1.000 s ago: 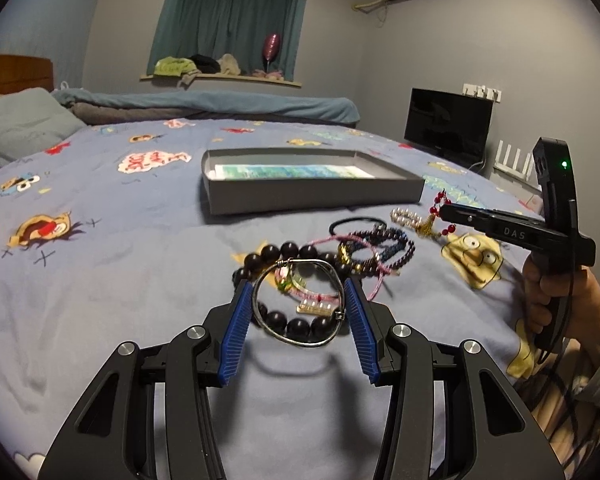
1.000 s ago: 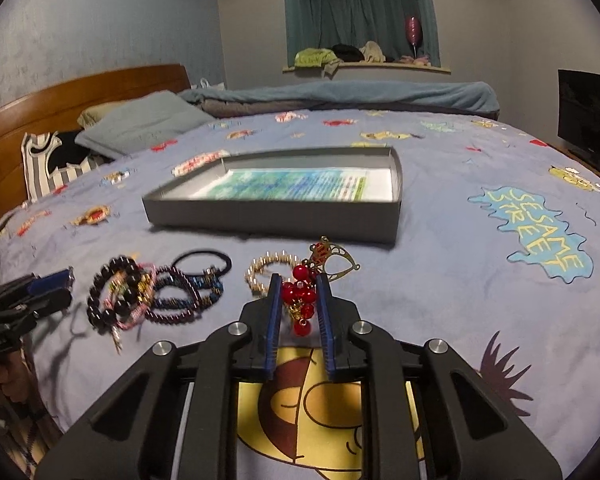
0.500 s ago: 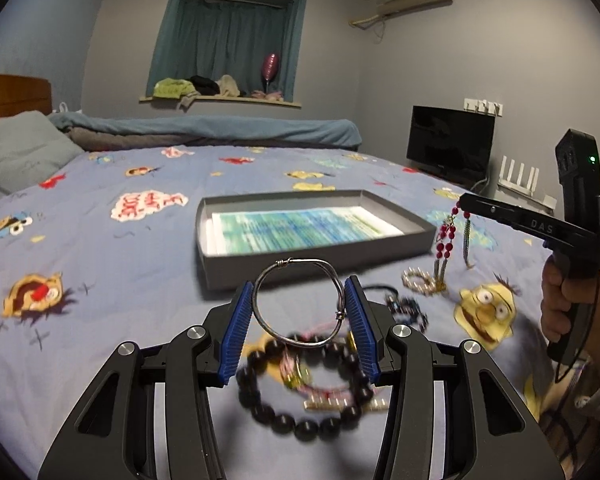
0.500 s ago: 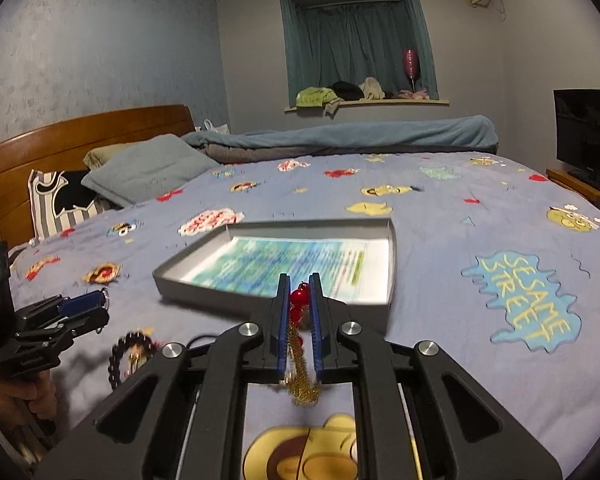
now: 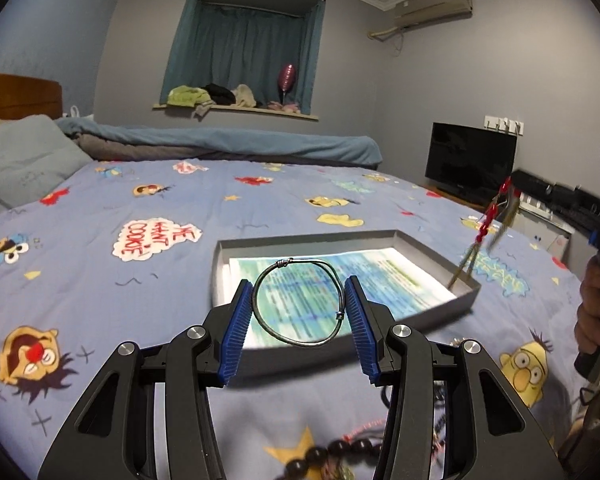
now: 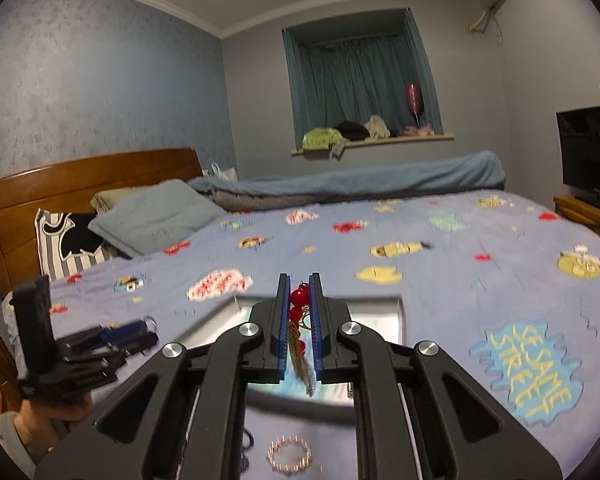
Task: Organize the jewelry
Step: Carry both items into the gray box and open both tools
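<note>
My left gripper (image 5: 298,292) is shut on a thin dark wire bangle (image 5: 299,303) and holds it in the air over the near edge of the grey tray (image 5: 432,246). My right gripper (image 6: 300,286) is shut on a red-bead and gold-chain piece (image 6: 299,312); its chain hangs down over the tray (image 6: 396,320). In the left wrist view that piece (image 5: 485,226) dangles above the tray's right corner. Dark bead bracelets (image 5: 340,454) lie on the bed below my left gripper. A small gold-bead bracelet (image 6: 290,454) lies on the bed under my right gripper.
The tray sits on a blue cartoon-print bedsheet (image 5: 100,280). Pillows (image 6: 156,216) and a wooden headboard (image 6: 80,176) stand at the far left. A TV (image 5: 470,166) stands off the bed's right side. A folded blanket (image 5: 220,144) lies along the far edge.
Both grippers have risen and moved forward toward the tray, carrying their pieces. The bracelet pile has slid down toward the bottom of both views.
</note>
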